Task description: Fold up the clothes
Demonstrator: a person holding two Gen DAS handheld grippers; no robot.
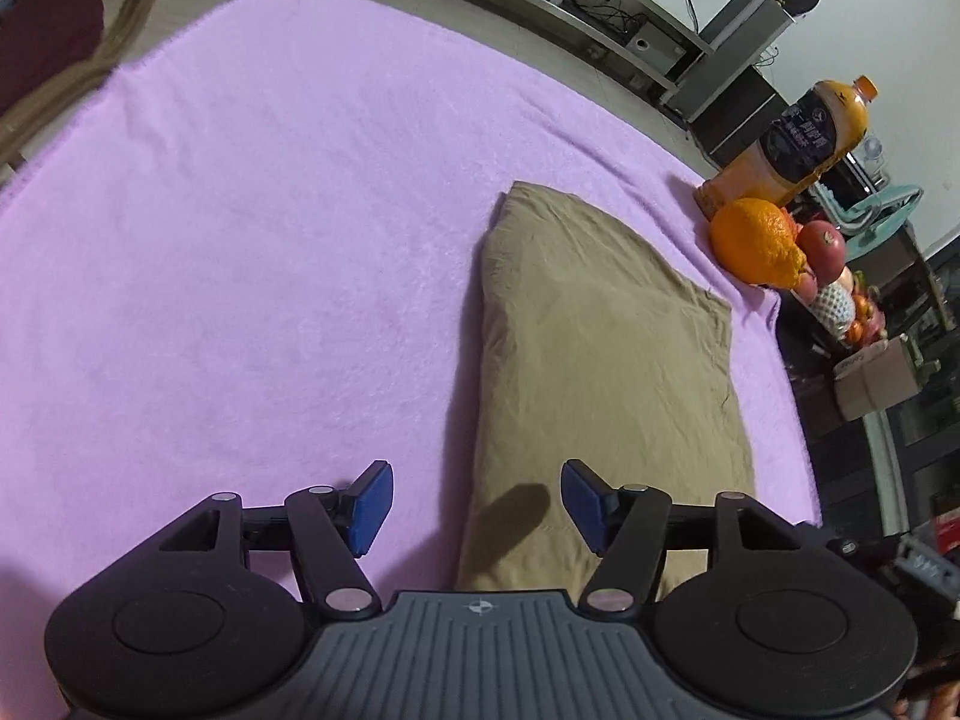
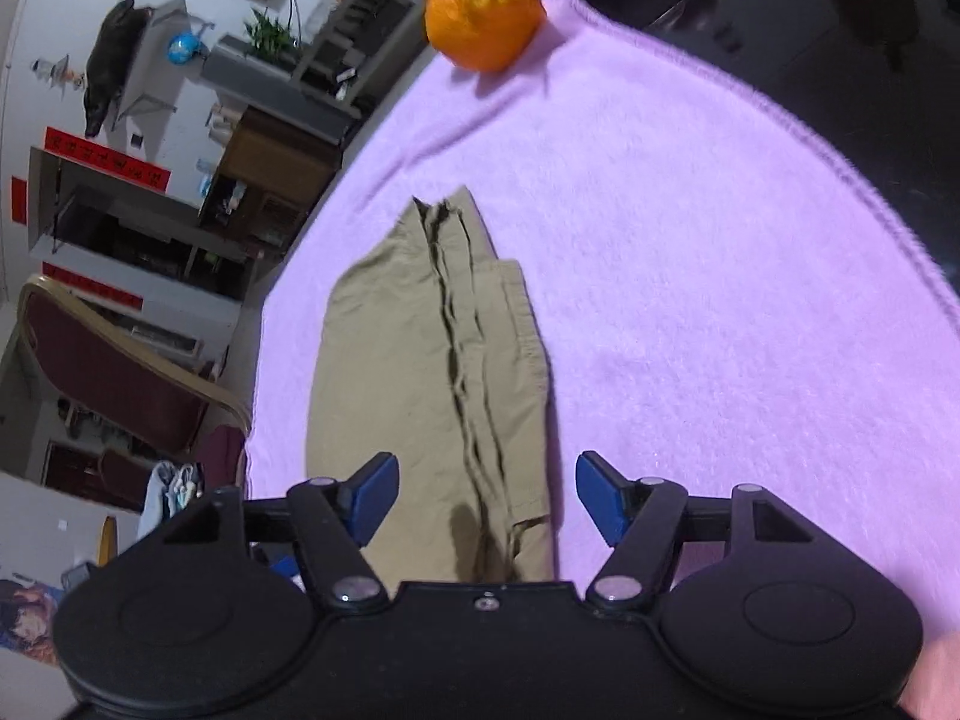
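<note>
A khaki garment [image 1: 600, 372] lies folded into a long flat packet on a lilac blanket [image 1: 270, 228]. My left gripper [image 1: 477, 507] hovers above the packet's near left edge, open, its blue pads [image 1: 372, 504] clear of the cloth. In the right wrist view the same khaki garment [image 2: 420, 372] shows stacked layers with a seam and a waistband on its right side. Above its near end my right gripper [image 2: 487, 498] stands open, with the cloth below the gap and neither pad [image 2: 600, 501] touching it.
A large orange [image 1: 759, 243] [image 2: 483, 18], an apple [image 1: 822, 243] and a bottle of orange drink [image 1: 798, 144] stand at the blanket's far right corner. Past the blanket [image 2: 720, 300] edge are a dark red chair [image 2: 120, 372], shelves and a cardboard box [image 1: 876, 384].
</note>
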